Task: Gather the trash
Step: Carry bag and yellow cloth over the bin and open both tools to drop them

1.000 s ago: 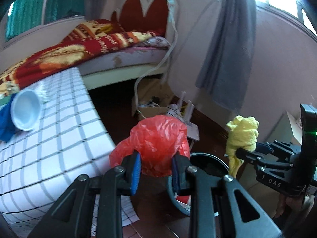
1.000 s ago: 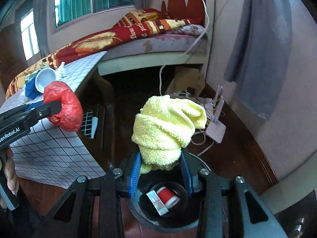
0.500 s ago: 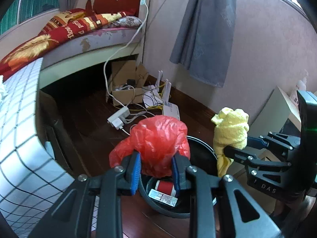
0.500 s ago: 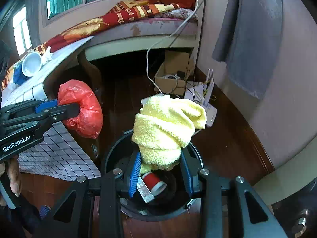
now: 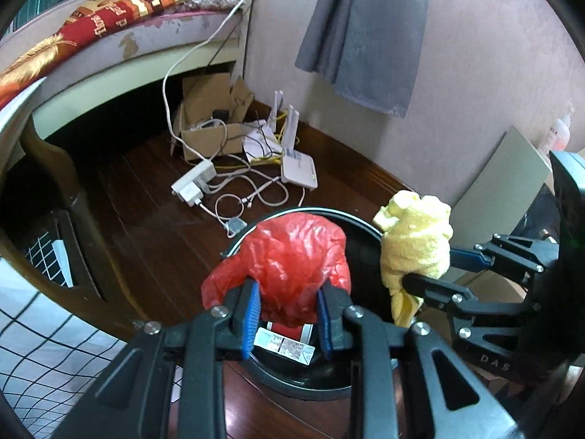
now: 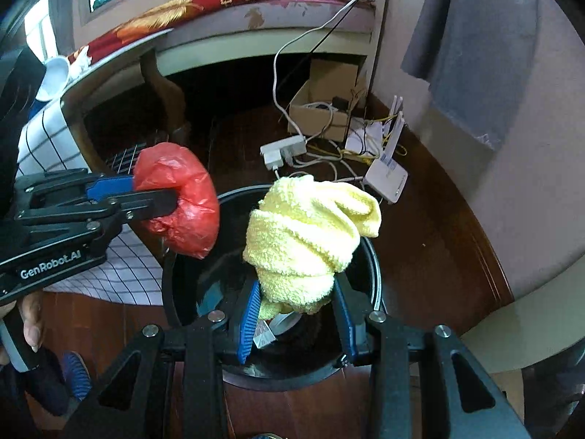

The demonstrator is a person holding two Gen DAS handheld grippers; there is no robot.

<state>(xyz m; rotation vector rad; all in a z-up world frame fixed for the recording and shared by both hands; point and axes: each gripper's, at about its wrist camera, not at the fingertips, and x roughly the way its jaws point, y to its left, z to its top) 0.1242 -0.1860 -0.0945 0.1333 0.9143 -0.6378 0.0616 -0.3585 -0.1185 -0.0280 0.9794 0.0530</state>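
Both grippers were parked over the bin (image 6: 373, 256) with their loads, which I'd guess was the whole point – get the stuff above the opening so it falls inside rather than onto the floor. The left gripper (image 5: 289, 314) was clamped on a crumpled red plastic bag (image 5: 292, 267), blue pads squeezing its lower part so the puffy top bulged out above them. From the right wrist view that bag hung at about 9 o'clock of the bin, right over the rim, so it looked a bit close to the edge to me. The right gripper (image 6: 298, 314) was clamped on a bunched-up yellow cloth (image 6: 310, 234), gripped low with the folds flopping over the top, and that one sat pretty much over the middle of the opening.

Textures – the bag was thin, shiny and wrinkly, probably near weightless, so it may drift when let go. The cloth was fluffy terry stuff, soft and rolled into a lump, and should drop straight. The bin was round, black and smooth inside, already holding a red can (image 5: 289, 329) and some labelled packaging (image 5: 285, 345). It stood on a dark wooden floor (image 6: 438, 241), with a white router (image 6: 389, 179) and a tangle of cables (image 5: 252, 190) at around 1 o'clock behind it
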